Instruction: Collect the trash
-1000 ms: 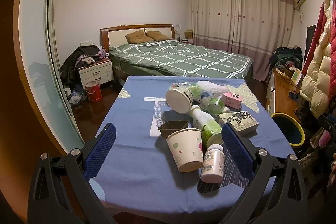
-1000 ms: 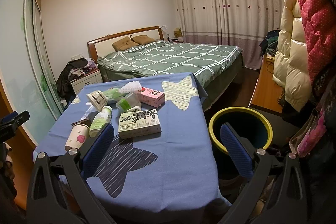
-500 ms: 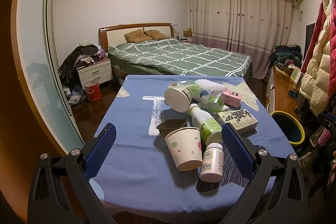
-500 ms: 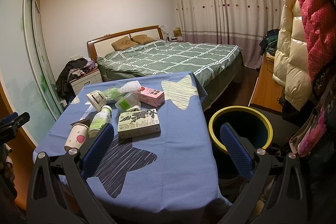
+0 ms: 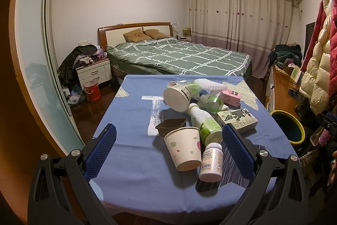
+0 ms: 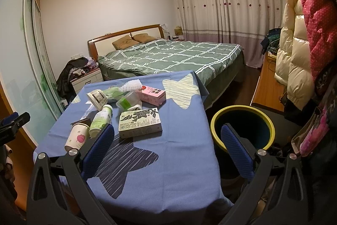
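Trash is heaped mid-table (image 5: 130, 161): a tipped paper cup (image 5: 183, 148), a white pill bottle (image 5: 211, 161) at its 3 o'clock, a green-white bottle (image 5: 202, 121), a printed box (image 6: 140, 122), a pink carton (image 6: 152, 96). The left gripper (image 5: 168, 149) and right gripper (image 6: 167, 146) are held wide apart, empty. The bin's (image 6: 242, 109) full rim is seen only in the right view; the pill bottle only in the left.

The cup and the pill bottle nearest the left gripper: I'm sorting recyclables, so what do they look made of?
The cup looks like matte paper: white, printed with small motifs, with a rolled rim. The pill bottle looks like smooth white plastic, slightly glossy, with a paper label and barcode. Neither can be confirmed by sight alone.
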Demonstrator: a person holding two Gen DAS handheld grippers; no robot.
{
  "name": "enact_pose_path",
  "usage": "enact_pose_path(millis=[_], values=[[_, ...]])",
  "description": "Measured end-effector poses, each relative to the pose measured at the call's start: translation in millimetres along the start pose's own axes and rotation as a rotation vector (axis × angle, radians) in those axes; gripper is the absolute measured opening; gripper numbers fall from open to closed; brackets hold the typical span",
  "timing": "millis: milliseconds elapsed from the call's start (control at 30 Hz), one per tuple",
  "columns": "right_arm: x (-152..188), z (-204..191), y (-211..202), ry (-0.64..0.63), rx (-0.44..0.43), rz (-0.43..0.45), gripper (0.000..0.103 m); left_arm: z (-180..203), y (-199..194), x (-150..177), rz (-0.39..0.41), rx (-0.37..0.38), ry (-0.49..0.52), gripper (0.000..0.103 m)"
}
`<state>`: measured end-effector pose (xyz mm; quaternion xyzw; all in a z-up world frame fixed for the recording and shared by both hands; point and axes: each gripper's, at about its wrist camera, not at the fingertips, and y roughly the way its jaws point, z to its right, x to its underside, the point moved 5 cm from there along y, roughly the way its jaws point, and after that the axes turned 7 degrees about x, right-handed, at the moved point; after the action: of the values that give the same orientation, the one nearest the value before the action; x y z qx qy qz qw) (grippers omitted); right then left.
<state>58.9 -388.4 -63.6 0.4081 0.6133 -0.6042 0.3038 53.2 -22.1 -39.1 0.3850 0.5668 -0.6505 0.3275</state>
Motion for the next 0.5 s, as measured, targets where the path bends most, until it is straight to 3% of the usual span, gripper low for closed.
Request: enact_pose_path(millis=[500], values=[[0.5, -0.2, 0.5, 0.001, 0.001, -0.001, 0.097, 1.5, -0.2, 0.4, -0.001, 0.000, 0.002, 0.099]])
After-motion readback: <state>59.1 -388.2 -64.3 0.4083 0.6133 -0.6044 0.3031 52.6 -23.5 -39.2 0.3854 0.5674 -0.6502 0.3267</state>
